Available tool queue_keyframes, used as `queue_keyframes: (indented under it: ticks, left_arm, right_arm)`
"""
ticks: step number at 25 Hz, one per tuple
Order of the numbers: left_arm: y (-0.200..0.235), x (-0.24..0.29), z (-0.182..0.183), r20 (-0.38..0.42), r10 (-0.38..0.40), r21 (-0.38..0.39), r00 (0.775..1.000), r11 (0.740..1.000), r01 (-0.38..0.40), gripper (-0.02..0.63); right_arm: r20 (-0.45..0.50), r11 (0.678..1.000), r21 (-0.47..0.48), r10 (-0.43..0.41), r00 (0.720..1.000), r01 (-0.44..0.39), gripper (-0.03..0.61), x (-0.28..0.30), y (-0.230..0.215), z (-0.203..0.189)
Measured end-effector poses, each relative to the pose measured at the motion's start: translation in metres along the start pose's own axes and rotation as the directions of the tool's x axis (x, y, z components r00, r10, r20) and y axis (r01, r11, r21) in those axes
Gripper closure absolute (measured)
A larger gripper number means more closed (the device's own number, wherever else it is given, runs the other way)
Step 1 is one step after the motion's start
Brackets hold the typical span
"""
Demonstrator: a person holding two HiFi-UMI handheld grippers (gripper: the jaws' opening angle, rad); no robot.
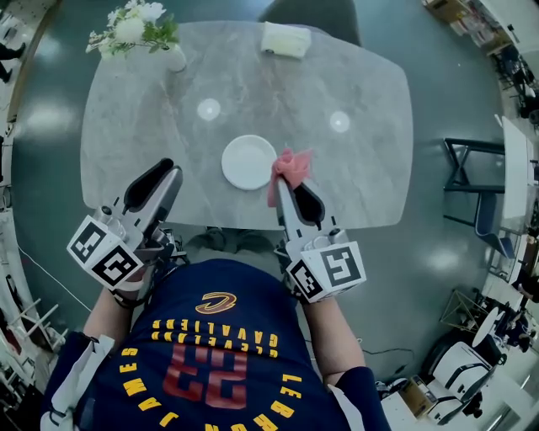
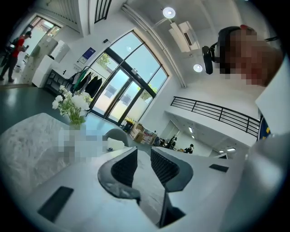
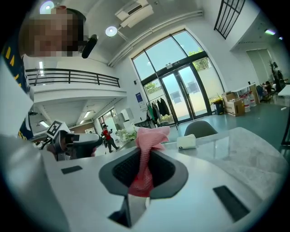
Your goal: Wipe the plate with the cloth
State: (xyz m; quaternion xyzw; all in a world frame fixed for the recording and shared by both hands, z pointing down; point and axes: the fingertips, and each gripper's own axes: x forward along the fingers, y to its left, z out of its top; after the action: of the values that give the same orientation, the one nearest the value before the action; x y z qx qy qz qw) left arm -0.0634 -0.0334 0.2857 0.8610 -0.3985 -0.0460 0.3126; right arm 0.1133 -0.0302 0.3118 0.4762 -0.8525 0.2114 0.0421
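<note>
A round white plate (image 1: 248, 162) lies near the front edge of the grey marble table (image 1: 362, 177). Just right of the plate, my right gripper (image 1: 285, 179) is shut on a pink cloth (image 1: 292, 163), held above the table. In the right gripper view the cloth (image 3: 147, 149) is pinched between the jaws (image 3: 144, 171), its bunched end sticking up past the tips. My left gripper (image 1: 168, 171) is raised at the plate's left, well apart from it. In the left gripper view it (image 2: 144, 156) is open with only the table showing in the gap.
A vase of white flowers (image 1: 139, 29) stands at the table's far left corner. A folded white towel (image 1: 286, 39) lies at the far edge in front of a grey chair (image 1: 313, 12). A dark metal-framed chair (image 1: 472, 172) stands right of the table.
</note>
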Motion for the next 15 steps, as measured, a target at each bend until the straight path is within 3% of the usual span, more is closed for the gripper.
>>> queue_keyframes:
  ticks: [3, 7, 10, 15]
  left_arm:
    - [-0.002, 0.003, -0.001, -0.006, -0.002, 0.031, 1.000, 1.000, 0.002, 0.517]
    - [-0.007, 0.006, 0.000, -0.012, 0.025, 0.156, 1.000, 0.987, -0.023, 0.517]
    - [-0.001, 0.008, 0.008, 0.010, 0.073, 0.205, 0.997, 0.976, -0.073, 0.527]
    - [0.036, 0.006, 0.057, 0.151, 0.225, 0.363, 0.962, 0.893, -0.266, 0.570]
  right_arm:
    - [0.012, 1.000, -0.003, -0.001, 1.000, 0.001, 0.532, -0.001, -0.001, 0.004]
    - [0.025, 0.997, -0.069, -0.024, 0.999, 0.026, 0.532, -0.001, 0.001, 0.010]
    - [0.044, 0.992, -0.112, -0.048, 0.998, 0.053, 0.532, 0.000, 0.001, 0.016]
    - [0.091, 0.977, -0.179, -0.098, 0.991, 0.113, 0.532, 0.011, -0.013, 0.032]
